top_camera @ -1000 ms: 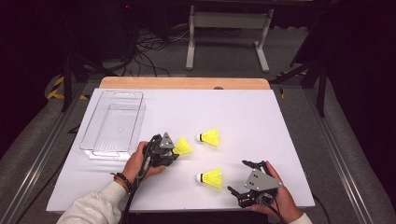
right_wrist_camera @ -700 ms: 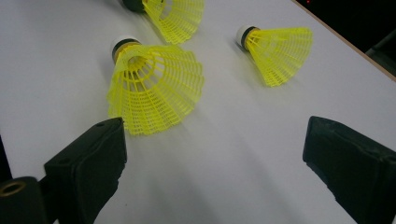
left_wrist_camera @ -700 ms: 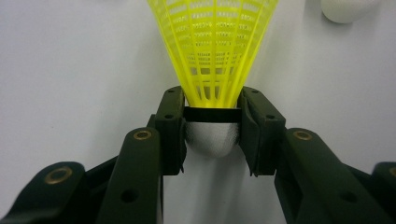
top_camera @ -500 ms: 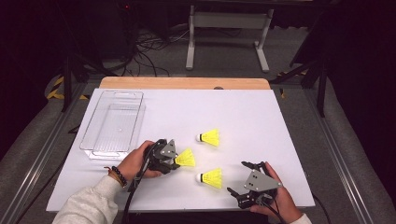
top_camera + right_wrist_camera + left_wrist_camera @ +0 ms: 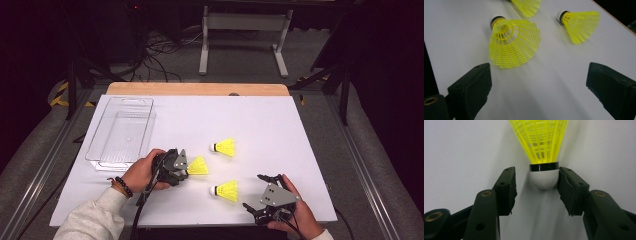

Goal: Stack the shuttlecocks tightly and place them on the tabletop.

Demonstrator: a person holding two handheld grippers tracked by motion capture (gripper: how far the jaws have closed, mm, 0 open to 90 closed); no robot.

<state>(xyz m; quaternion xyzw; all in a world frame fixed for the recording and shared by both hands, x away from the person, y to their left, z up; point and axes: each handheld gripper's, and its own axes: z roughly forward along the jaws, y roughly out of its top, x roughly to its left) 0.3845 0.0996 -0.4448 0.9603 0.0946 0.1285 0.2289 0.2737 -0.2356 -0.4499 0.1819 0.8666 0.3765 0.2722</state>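
Three yellow shuttlecocks with white cork tips lie on the white table top. My left gripper has one shuttlecock's cork between its jaws, skirt pointing away. The jaws have just been opening: one pad still touches the cork, and the other pad stands clear of it. My right gripper is open wide near the front edge, with nothing between its jaws. A second shuttlecock lies just ahead of it, and the third farther back.
A clear plastic tray stands empty at the left of the table, just behind my left hand. A wooden strip runs along the table's far edge. Metal rails flank both sides.
The left gripper's jaws have spread apart around the shuttlecock's cork, and the gripper and shuttlecock sit slightly nearer the front edge. The right gripper has not moved.
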